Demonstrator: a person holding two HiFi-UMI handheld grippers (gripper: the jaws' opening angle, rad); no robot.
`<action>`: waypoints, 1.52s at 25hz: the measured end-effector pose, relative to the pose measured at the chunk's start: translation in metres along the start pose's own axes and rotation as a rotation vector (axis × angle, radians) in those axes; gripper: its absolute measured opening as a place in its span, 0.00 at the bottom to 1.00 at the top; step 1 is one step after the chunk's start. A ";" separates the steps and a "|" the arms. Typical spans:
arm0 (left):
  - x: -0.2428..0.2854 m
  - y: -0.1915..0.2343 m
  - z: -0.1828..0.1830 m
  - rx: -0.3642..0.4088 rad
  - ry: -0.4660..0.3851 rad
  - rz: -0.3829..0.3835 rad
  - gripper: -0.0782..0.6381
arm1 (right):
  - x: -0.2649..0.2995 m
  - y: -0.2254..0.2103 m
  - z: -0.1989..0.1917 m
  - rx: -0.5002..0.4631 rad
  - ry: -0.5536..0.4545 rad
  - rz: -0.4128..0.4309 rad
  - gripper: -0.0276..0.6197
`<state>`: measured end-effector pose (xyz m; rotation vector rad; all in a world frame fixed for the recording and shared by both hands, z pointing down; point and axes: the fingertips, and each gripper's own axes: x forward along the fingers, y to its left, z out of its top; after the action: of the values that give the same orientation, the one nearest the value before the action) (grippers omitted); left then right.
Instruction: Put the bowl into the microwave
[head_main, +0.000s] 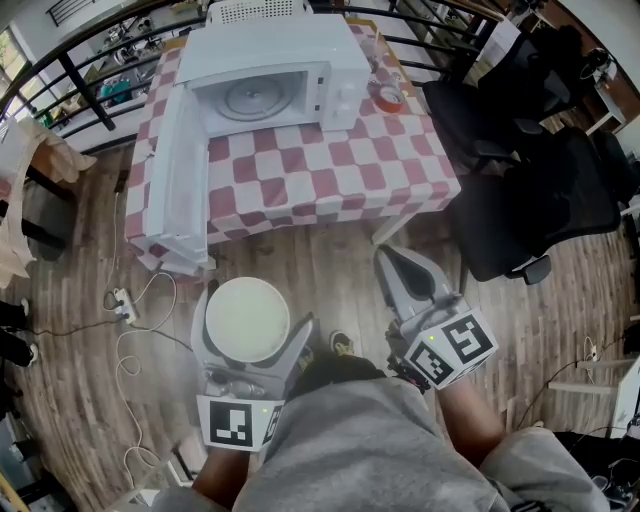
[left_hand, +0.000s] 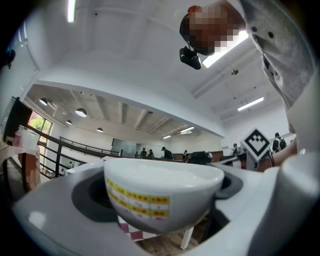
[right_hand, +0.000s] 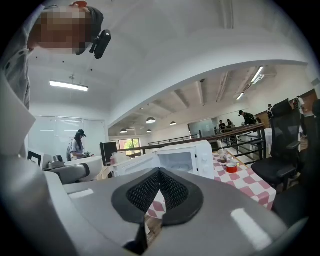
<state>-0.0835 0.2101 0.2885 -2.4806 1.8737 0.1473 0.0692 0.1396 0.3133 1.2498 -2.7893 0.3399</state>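
The left gripper (head_main: 252, 324) is clamped on a white bowl (head_main: 245, 312). One jaw presses against each side of the bowl, which sits upright with its opening facing up. In the left gripper view, the bowl (left_hand: 165, 192) fills the gap between the jaws and carries a yellow-and-orange checked band below its rim. The bowl is held above the wooden floor (head_main: 330, 270), in front of the table (head_main: 330, 185) and well apart from the microwave (head_main: 275, 70).

The right gripper (head_main: 397, 264) is clenched and holds nothing. In the right gripper view, its two dark ribbed pads (right_hand: 172, 192) meet along a centre line with no object between them. This gripper is to the right of the bowl, pointing toward the table.

The microwave stands at the far side of the table, on a red-and-white checked cloth. Its door (head_main: 185, 175) is swung fully open to the left and reaches past the table's near edge. The cavity is exposed and a round turntable (head_main: 245, 100) is visible inside. A small red round object (head_main: 387, 97) lies on the cloth just beside the right side of the microwave.

Black office chairs (head_main: 540, 195) stand to the right of the table. A power strip (head_main: 122, 300) with a white cable lies on the floor to the left.
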 end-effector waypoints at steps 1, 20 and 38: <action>-0.001 0.001 0.001 -0.001 -0.004 -0.001 0.86 | 0.000 0.002 0.000 -0.002 -0.001 -0.002 0.04; -0.019 0.010 0.012 -0.014 -0.036 -0.010 0.86 | -0.008 0.024 0.005 -0.044 0.005 -0.024 0.04; -0.021 0.020 0.015 -0.009 -0.056 0.014 0.86 | 0.004 0.035 0.002 -0.061 0.012 0.014 0.04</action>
<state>-0.1095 0.2259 0.2758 -2.4425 1.8729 0.2240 0.0407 0.1583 0.3061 1.2121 -2.7774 0.2608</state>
